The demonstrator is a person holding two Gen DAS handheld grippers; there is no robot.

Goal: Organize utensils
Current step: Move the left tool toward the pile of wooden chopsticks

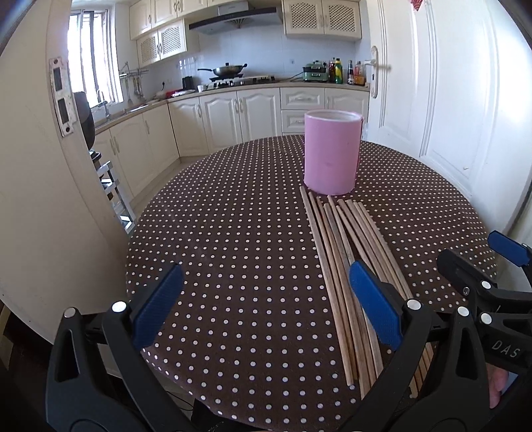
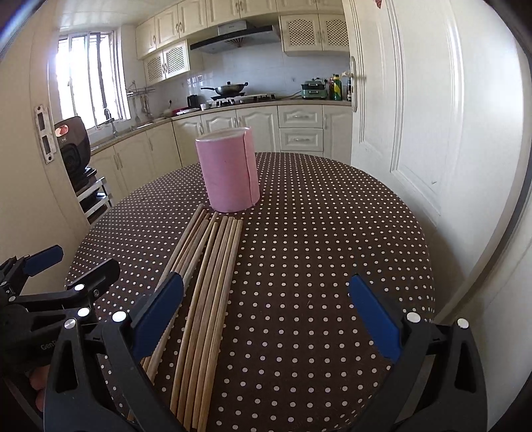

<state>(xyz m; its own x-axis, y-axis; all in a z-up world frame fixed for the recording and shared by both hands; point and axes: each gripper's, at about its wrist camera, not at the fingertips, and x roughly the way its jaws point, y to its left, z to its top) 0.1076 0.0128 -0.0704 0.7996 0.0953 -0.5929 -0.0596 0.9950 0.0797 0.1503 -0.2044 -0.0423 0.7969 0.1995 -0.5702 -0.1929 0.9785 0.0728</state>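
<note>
We are holding our left gripper and right gripper side by side, low and level, both pointing forward with jaws spread wide and nothing between the blue pads.

A home kitchen: cream cabinets, a wok on the gas stove, a range hood, and a sink by the window.
</note>
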